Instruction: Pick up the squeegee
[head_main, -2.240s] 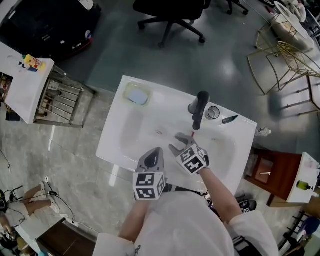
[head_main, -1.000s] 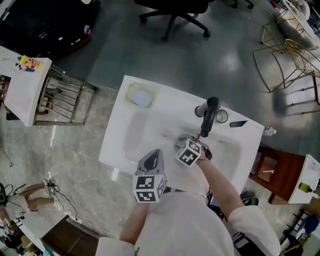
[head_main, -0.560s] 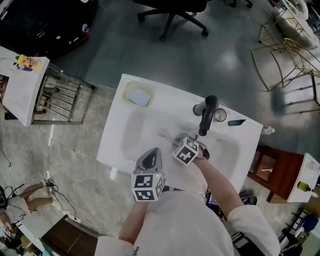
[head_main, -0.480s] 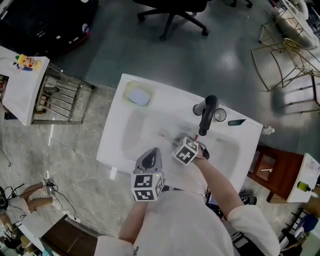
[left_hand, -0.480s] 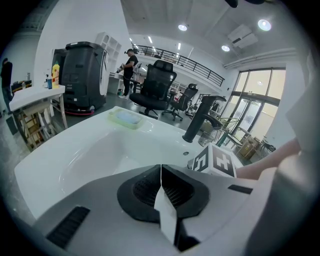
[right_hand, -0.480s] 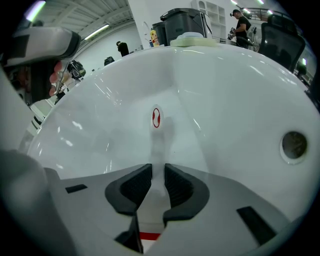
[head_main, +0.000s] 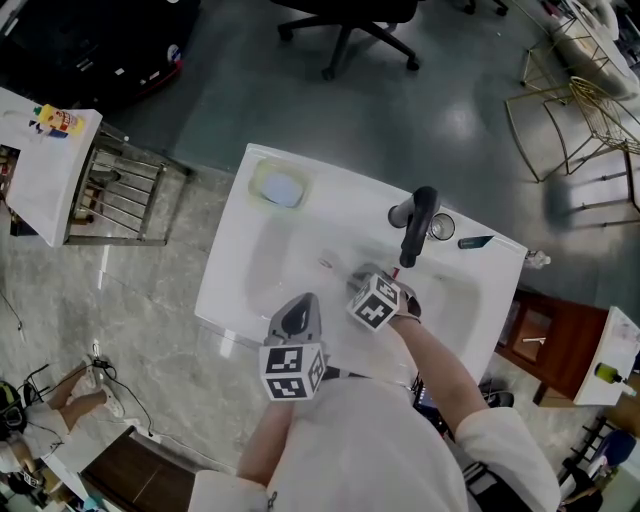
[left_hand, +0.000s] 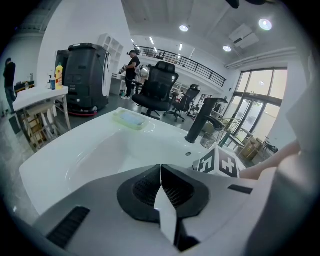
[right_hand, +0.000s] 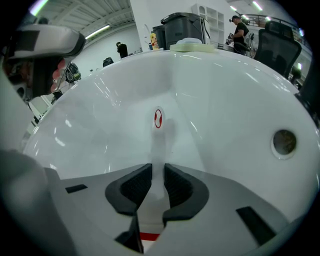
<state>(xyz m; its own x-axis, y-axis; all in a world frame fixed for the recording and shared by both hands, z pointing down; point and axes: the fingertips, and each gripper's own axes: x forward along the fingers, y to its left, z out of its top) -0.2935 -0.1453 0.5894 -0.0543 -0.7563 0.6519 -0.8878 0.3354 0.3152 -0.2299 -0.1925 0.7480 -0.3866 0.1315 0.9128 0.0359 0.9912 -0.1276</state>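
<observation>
The squeegee lies in the white sink basin. Its white handle runs away from me and ends in a small red loop. My right gripper points steeply down into the basin. Its jaws are closing, with the handle between them and the pads against its sides. In the head view this gripper sits just in front of the black faucet, and a red bit of the squeegee shows beside it. My left gripper hangs over the sink's front edge, shut and empty.
A pale green soap dish sits on the sink's far left corner. A glass cup and a small dark object stand right of the faucet. The overflow hole is in the basin wall. A metal rack stands left, an office chair beyond.
Since the oldest frame my right gripper has moved toward the faucet and tipped down into the basin. Over the last second neither gripper has visibly shifted.
</observation>
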